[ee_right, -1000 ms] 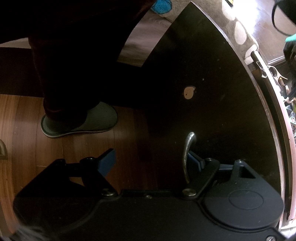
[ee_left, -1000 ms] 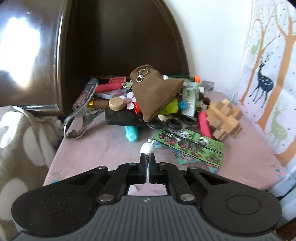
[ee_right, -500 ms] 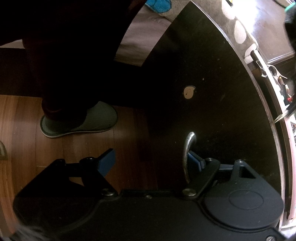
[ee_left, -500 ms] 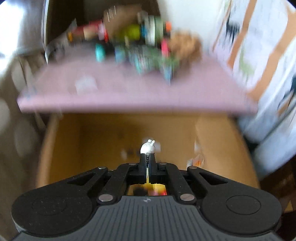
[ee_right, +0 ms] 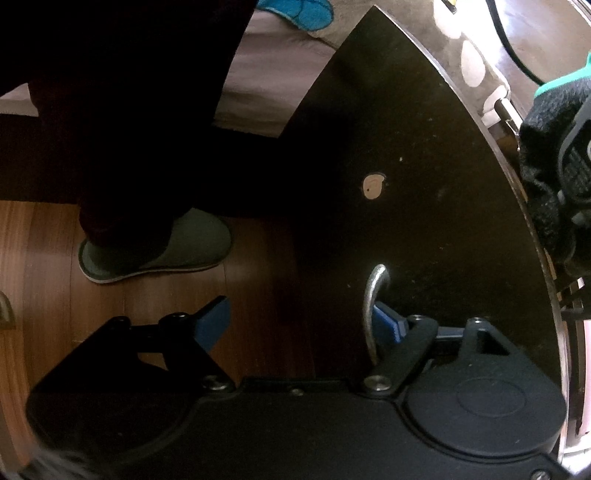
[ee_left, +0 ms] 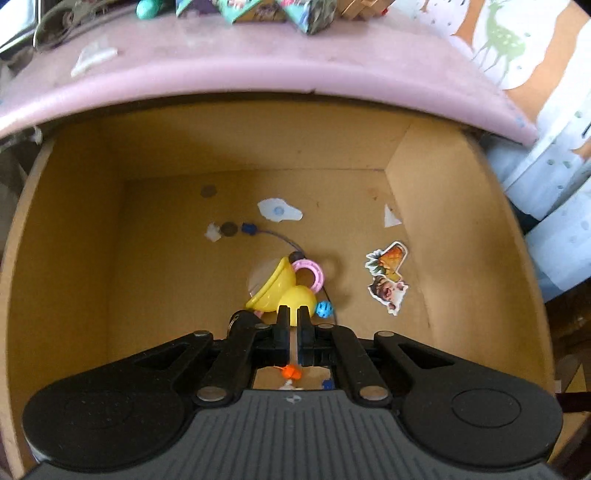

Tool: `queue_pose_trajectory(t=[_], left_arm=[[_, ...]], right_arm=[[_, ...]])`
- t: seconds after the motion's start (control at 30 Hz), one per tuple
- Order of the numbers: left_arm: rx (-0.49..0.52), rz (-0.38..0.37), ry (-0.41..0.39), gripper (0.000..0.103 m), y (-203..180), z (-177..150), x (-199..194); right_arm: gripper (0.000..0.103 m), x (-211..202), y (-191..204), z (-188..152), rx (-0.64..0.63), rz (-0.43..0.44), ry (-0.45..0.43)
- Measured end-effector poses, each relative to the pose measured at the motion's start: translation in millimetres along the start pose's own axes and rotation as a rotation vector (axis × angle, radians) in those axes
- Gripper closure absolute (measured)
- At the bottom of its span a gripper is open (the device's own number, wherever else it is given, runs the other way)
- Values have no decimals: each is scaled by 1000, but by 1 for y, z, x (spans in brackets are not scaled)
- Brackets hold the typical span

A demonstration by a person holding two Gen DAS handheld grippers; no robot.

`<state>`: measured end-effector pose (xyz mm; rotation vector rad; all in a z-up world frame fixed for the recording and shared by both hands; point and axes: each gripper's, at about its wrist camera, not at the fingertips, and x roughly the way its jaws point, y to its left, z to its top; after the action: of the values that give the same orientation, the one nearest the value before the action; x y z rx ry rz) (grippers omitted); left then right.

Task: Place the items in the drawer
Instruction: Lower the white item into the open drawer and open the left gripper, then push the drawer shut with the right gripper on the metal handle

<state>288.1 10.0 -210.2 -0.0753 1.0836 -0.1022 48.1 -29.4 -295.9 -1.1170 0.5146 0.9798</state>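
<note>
The open wooden drawer point(ee_left: 70, 229) fills the left wrist view, under the pink tabletop point(ee_left: 258, 70). My left gripper point(ee_left: 293, 312) hangs over the drawer with its jaws slightly parted and nothing between them. Below its tips lie a yellow plastic toy point(ee_left: 280, 288), a pink ring point(ee_left: 312, 275) and a blue bead point(ee_left: 324, 309). My right gripper point(ee_right: 299, 317) is open; its right finger point(ee_right: 388, 325) sits hooked behind the metal handle point(ee_right: 373, 299) of the dark drawer front point(ee_right: 424, 203).
Stickers point(ee_left: 388, 277), coins point(ee_left: 228, 229) and paper scraps point(ee_left: 279, 210) lie on the drawer floor. Toys are piled at the tabletop's far edge point(ee_left: 258, 9). A slippered foot point(ee_right: 155, 251) stands on the wooden floor point(ee_right: 44, 266). A gloved hand point(ee_right: 554, 147) shows at right.
My left gripper has swung from the tabletop down over the drawer. The small white item it held is gone from its jaws, which have parted slightly. The right gripper has not moved.
</note>
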Motion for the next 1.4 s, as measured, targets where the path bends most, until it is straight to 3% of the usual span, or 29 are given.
queue_pose_trajectory(t=[0.07, 0.1, 0.13, 0.2, 0.4, 0.47, 0.6, 0.73, 1.0, 1.1, 1.4], left_arm=[[15, 16, -29, 85, -1, 0, -14], [10, 21, -42, 72, 1, 0, -22], [1, 23, -59, 51, 3, -2, -31], [-17, 21, -99, 37, 8, -9, -49], [-47, 39, -187, 37, 6, -46, -96], [-92, 47, -212, 37, 7, -60, -106], [-170, 49, -230, 37, 12, -83, -120], [-157, 49, -234, 37, 13, -96, -124], [-127, -24, -268, 37, 18, -112, -131], [-117, -63, -276, 37, 20, -114, -133], [-111, -133, -336, 37, 32, -114, -147]], right_arm=[[25, -2, -1, -1, 1, 0, -3], [26, -2, -2, -1, 2, -1, -5], [27, -2, -2, -1, 2, -1, -6], [30, -3, -3, -1, 8, -3, -7], [52, -3, -13, -1, 75, -19, -7], [66, -4, -16, -1, 98, -34, -7], [75, -5, -18, -2, 126, -64, -9], [84, -7, -18, -2, 149, -94, -5], [87, -1, 5, 4, 46, -233, 58], [96, 3, 14, 5, -18, -299, 71], [101, 9, 28, 7, -117, -408, 88]])
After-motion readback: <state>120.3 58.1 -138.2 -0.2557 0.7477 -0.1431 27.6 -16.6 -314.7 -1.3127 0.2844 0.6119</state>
